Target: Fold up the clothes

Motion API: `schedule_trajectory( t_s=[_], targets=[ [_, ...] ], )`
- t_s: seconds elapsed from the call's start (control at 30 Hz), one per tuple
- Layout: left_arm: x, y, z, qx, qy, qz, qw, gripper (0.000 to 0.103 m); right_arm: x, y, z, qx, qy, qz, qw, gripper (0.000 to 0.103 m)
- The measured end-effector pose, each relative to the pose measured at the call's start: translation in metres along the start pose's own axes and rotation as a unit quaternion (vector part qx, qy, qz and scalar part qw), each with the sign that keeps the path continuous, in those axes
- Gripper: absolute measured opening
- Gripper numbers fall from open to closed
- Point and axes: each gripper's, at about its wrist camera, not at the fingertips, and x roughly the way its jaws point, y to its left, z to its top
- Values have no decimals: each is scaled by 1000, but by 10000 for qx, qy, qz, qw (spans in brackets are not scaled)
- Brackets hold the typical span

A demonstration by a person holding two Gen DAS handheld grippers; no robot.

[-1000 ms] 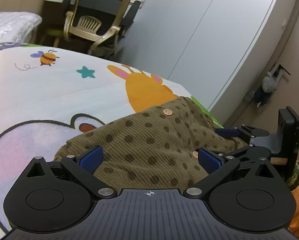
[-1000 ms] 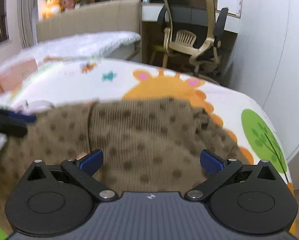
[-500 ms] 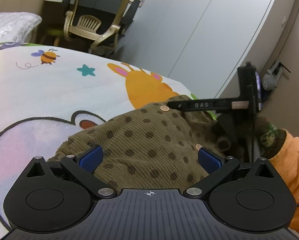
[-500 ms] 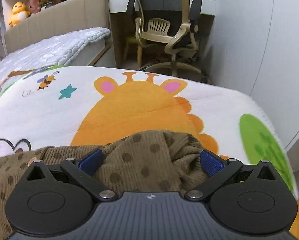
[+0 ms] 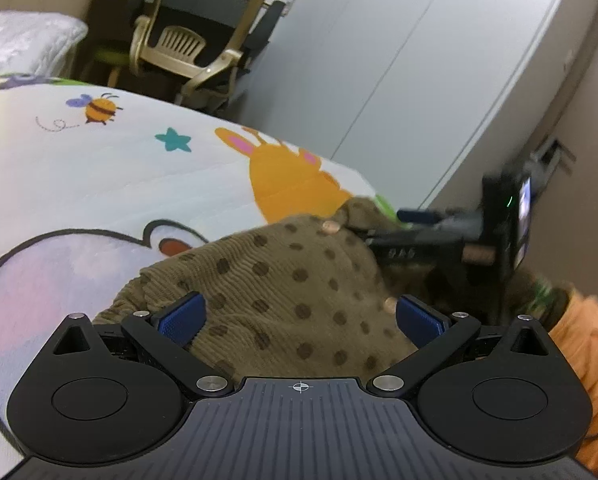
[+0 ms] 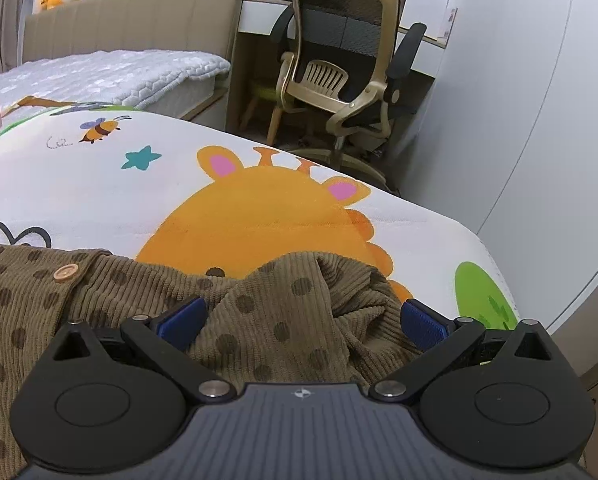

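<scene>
A brown corduroy garment with dark dots and wooden buttons [image 5: 283,280] lies bunched on a cartoon-print play mat [image 5: 99,184]. My left gripper [image 5: 301,316] is open just above it, its blue pads spread wide. My right gripper [image 6: 303,320] is open too, low over the garment's crumpled right end [image 6: 299,304]. The right gripper also shows in the left wrist view [image 5: 419,226], blurred, at the garment's far right edge. A wooden button [image 6: 66,272] sits at the left in the right wrist view.
An office chair [image 6: 339,80] stands past the mat's far edge by a desk. A bed with a grey cover [image 6: 99,76] lies at the back left. White wardrobe doors [image 5: 419,60] run along the right. An orange sleeve [image 5: 587,344] is at the right.
My right gripper has dropped and pulled back to the garment's right end, which now lies crumpled between its fingers. My left gripper has barely moved.
</scene>
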Motion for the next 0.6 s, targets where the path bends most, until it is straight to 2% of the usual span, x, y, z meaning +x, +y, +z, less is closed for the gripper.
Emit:
schedule_trajectory(
  t_s=[0.07, 0.13, 0.3, 0.43, 0.53, 0.6],
  targets=[
    [-7, -6, 3, 56, -137, -258, 9996, 103, 0, 0, -1, 21, -38, 11, 10000, 103],
    [-9, -10, 6, 127, -209, -367, 9990, 103, 0, 0, -3, 30, -89, 9, 10000, 103],
    [15, 8, -1, -286, 109, -109, 9995, 103, 3, -15, -7, 418, -64, 405, 9983, 103],
    [16, 15, -6, -423, 31, -191, 9989, 103, 16, -57, -14, 1500, 220, 1401, 9785, 103],
    [17, 11, -7, -288, 58, -134, 9995, 103, 10, -52, -16, 1401, 205, 1270, 9817, 103],
    [17, 9, -9, -186, 60, -89, 9998, 103, -3, -43, -16, 1241, 64, 1034, 9868, 103]
  ],
)
